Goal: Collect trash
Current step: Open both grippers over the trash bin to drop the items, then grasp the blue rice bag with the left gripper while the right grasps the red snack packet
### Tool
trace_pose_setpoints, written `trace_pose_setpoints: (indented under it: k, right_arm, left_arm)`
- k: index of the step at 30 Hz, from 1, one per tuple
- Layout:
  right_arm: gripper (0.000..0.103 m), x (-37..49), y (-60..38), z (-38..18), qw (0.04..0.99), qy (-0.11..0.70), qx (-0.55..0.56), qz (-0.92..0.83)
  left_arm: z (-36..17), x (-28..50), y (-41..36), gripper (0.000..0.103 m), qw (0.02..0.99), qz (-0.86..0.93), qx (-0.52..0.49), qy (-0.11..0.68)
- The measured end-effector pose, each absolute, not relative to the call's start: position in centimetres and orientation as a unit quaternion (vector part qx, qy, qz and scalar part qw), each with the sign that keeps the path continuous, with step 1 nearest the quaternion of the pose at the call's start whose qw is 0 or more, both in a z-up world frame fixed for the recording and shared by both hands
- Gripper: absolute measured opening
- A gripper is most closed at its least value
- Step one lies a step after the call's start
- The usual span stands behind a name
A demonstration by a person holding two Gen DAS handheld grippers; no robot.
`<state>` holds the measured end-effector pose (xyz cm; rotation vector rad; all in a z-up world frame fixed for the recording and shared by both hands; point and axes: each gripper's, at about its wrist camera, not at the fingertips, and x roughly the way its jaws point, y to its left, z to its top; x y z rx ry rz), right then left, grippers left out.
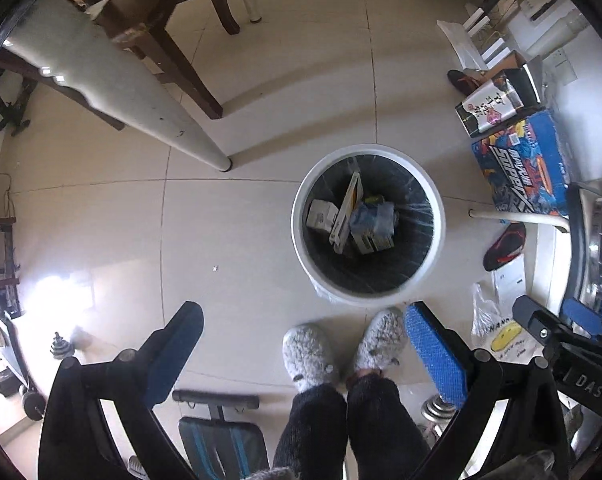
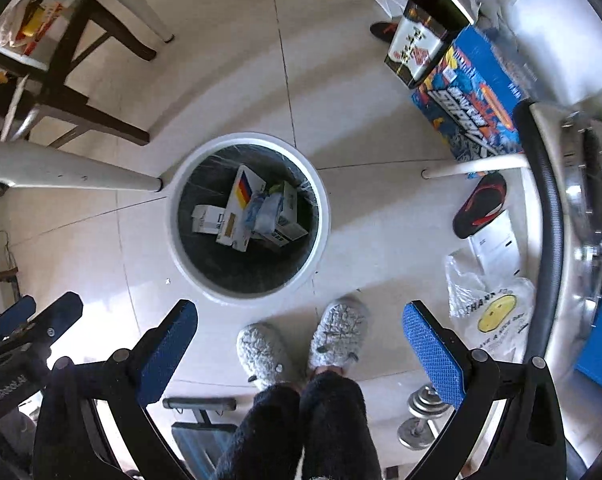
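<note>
White bin holds boxes; both fingers spread, empty.

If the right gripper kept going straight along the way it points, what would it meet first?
Probably the pale tiled floor just beside the white round trash bin, near its rim; nothing stands between the open right gripper and there. Depth is unclear.

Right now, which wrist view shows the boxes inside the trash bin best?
The right wrist view: the trash bin sits nearer the frame centre, and the white box with coloured stripes shows its printed face. In the left wrist view that box stands edge-on and the other boxes look smaller and darker.
</note>
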<state>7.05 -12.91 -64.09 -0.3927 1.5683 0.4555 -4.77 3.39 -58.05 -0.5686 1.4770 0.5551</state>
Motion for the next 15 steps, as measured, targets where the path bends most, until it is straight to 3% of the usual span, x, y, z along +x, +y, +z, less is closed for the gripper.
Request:
trace_pose_setpoints:
  k: [15]
  right_arm:
    - [0.103,2.9,-15.3,-44.8,0.685,0.671,-0.165,0.232]
  left_arm:
    - [-42.1,-8.5,-0.1,0.103,0.689,0.226,-0.255,0.640]
